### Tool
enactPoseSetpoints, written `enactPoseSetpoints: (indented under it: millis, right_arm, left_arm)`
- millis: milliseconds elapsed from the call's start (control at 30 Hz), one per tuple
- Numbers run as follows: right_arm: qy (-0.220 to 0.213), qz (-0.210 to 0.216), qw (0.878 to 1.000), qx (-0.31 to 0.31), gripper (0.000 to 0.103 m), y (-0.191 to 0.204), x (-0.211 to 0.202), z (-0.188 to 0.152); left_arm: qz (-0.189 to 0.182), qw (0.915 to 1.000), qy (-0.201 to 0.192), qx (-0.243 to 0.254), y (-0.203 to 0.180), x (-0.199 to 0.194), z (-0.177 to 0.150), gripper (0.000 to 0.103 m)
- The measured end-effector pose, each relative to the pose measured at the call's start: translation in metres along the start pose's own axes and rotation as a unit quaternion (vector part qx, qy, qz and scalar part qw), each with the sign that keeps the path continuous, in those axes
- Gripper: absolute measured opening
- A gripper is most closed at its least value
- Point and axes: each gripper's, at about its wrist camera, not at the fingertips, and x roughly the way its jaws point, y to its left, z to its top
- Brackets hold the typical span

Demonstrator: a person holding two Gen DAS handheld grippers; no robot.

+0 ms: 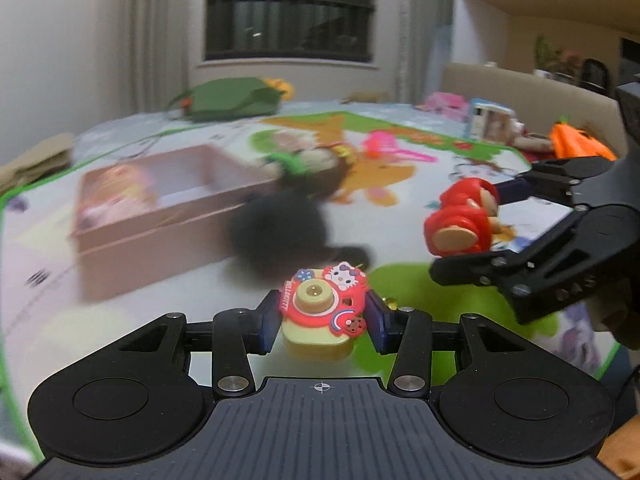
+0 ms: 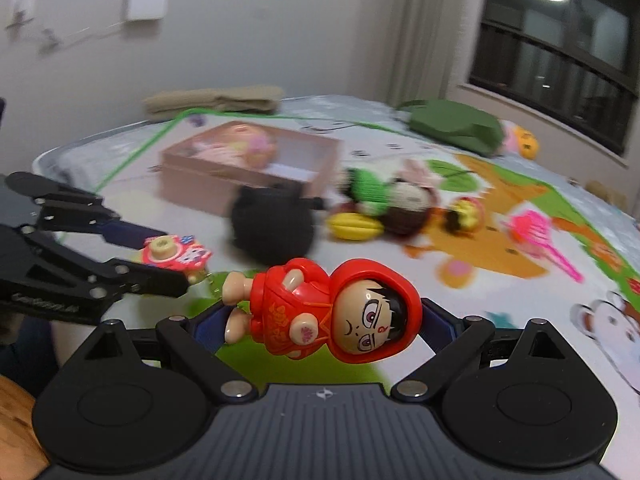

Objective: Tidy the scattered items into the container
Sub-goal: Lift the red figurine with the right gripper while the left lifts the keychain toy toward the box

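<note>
Nearest, the left gripper (image 1: 322, 322) is closed on a toy camera (image 1: 320, 312), its pads pressed against both sides. The right gripper (image 2: 320, 316) likewise clamps a red doll (image 2: 324, 312) lying sideways between its fingers. Both toys hang above the play mat (image 2: 520, 320). Farther on sits a black fluffy toy (image 2: 272, 224), blurred, apparently touching the pink box (image 2: 208, 184). Each load should be carried over that toy, centred above the box's open part, then released low.

Black fuzzy toy (image 2: 272, 226) is crowding the pink box (image 2: 192, 184) at its near wall. Crocheted doll (image 2: 394, 196) and yellow fruit (image 2: 354, 227) are blocking the right side. Bare mat (image 2: 132, 184) is lying open left of the box.
</note>
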Motion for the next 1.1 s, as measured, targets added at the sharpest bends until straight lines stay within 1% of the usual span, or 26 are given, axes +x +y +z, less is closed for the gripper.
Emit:
enactPoseSetpoints:
  millis: [133,233,333,433,533,600,667,733,800,867,1000,1100]
  right_arm:
    - [0.006,0.021,0.999,-0.029,0.095,0.035,0.013,0.009]
    - [0.005,0.026,0.999,-0.042,0.095,0.051,0.019,0.019]
    - [-0.001,0.023,0.998,-0.052,0.095,0.061,0.023,0.03]
    - [-0.011,0.015,0.999,-0.051,0.095,0.06,0.025,0.044]
    - [-0.029,-0.002,0.999,-0.039,0.095,0.043,0.02,0.065]
    - [-0.043,-0.021,0.998,-0.026,0.095,0.026,0.018,0.083]
    - [-0.058,-0.04,0.997,-0.015,0.095,0.01,0.018,0.103]
    - [-0.07,-0.047,0.996,0.004,0.095,-0.009,0.021,0.126]
    - [-0.07,-0.041,0.996,0.031,0.095,-0.026,0.031,0.147]
    - [-0.066,-0.027,0.996,0.058,0.095,-0.04,0.049,0.168]
    - [-0.05,0.014,0.992,0.111,0.095,-0.058,0.104,0.202]
    - [-0.031,0.043,0.987,0.15,0.095,-0.069,0.15,0.216]
  left_arm:
    - [0.028,0.9993,-0.002,-0.025,0.029,-0.011,-0.014,0.048]
    - [0.036,0.9984,-0.002,-0.044,0.045,-0.016,-0.021,0.048]
    - [0.037,0.9982,-0.01,-0.046,0.055,-0.021,-0.021,0.048]
    - [0.037,0.9981,-0.03,-0.04,0.059,-0.024,-0.011,0.048]
    - [0.031,0.997,-0.063,-0.031,0.058,-0.023,0.01,0.048]
    - [0.031,0.9954,-0.089,-0.015,0.054,-0.018,0.03,0.048]
    - [0.032,0.9929,-0.115,0.006,0.051,-0.009,0.05,0.048]
    - [0.036,0.9911,-0.127,0.015,0.053,0.006,0.071,0.048]
    - [0.039,0.9909,-0.128,0.014,0.06,0.023,0.09,0.048]
    - [0.047,0.9906,-0.127,0.015,0.067,0.04,0.105,0.048]
    - [0.073,0.9895,-0.122,0.027,0.087,0.076,0.132,0.048]
    - [0.09,0.9903,-0.099,0.038,0.109,0.104,0.143,0.05]
